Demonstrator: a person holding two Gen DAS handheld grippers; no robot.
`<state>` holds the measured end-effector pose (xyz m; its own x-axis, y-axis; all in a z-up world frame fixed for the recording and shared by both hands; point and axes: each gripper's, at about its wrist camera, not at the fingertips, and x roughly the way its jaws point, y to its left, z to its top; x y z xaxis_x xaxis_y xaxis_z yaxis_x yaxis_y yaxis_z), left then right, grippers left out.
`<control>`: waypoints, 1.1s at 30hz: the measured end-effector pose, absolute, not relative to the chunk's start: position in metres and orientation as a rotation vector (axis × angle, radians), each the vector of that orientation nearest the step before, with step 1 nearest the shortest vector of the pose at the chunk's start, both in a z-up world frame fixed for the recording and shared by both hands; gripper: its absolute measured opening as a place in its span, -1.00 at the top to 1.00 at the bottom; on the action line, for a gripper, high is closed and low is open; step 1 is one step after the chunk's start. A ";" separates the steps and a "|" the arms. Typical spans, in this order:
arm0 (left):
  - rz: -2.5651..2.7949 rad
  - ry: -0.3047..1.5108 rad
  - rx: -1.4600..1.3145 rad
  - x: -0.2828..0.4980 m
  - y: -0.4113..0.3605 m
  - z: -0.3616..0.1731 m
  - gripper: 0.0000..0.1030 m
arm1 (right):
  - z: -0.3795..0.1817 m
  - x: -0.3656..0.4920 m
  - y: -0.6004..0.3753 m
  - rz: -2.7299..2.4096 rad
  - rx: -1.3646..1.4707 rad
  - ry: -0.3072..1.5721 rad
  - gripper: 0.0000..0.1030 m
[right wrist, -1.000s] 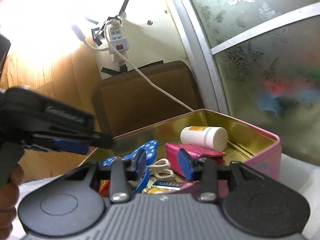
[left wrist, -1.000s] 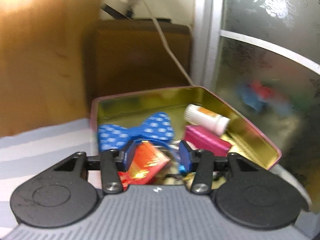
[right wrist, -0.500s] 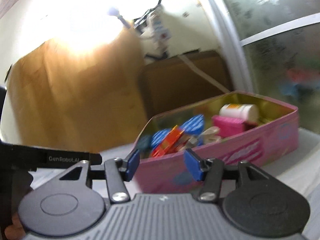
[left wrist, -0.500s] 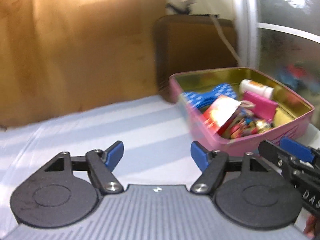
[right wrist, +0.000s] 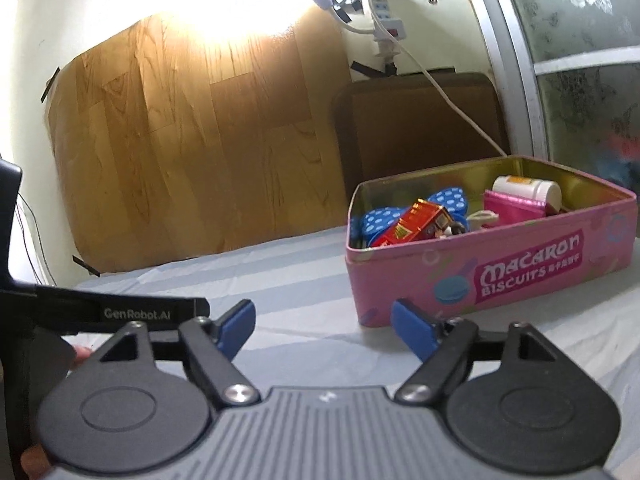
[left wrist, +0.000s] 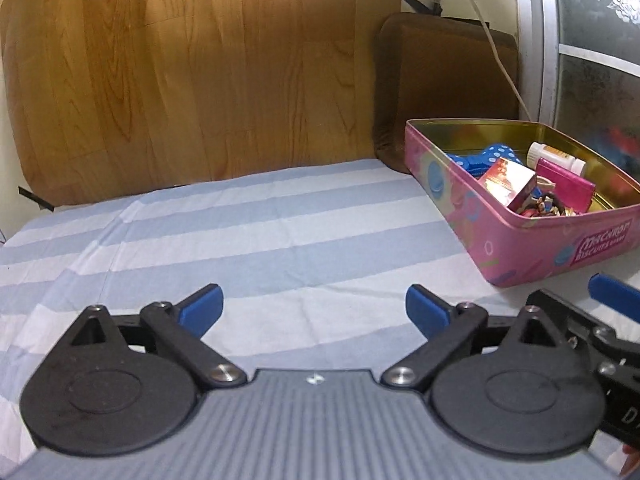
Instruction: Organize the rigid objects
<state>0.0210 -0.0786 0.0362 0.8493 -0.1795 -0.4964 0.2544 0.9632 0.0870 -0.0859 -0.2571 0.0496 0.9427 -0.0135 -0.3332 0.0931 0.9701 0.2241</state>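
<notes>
Rigid objects sit gathered inside the pink biscuit tin [right wrist: 492,264] at right of the right-wrist frame: a red box [right wrist: 418,222], a blue dotted piece [right wrist: 378,220], a white bottle [right wrist: 528,188] and a magenta pouch [right wrist: 512,208], apparently collected there to keep the striped cloth [left wrist: 240,240] uncluttered. Both the left gripper [left wrist: 314,310] and right gripper [right wrist: 322,322] hover low in frame, jaws spread and holding nothing, judged finished.
</notes>
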 end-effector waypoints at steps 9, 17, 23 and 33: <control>-0.210 0.513 0.163 0.016 -0.075 0.029 -1.00 | 0.057 -0.092 -0.259 -0.129 0.287 0.297 -1.00; -0.191 0.590 0.157 0.020 -0.069 0.017 -1.00 | 0.045 -0.081 -0.258 -0.147 0.305 0.403 -1.00; -0.181 0.616 0.156 0.021 -0.067 0.013 -1.00 | 0.042 -0.073 -0.255 -0.128 0.303 0.510 -1.00; -0.110 0.553 0.233 0.005 -0.068 0.018 -1.00 | 0.041 -0.070 -0.246 -0.111 0.292 0.586 -1.00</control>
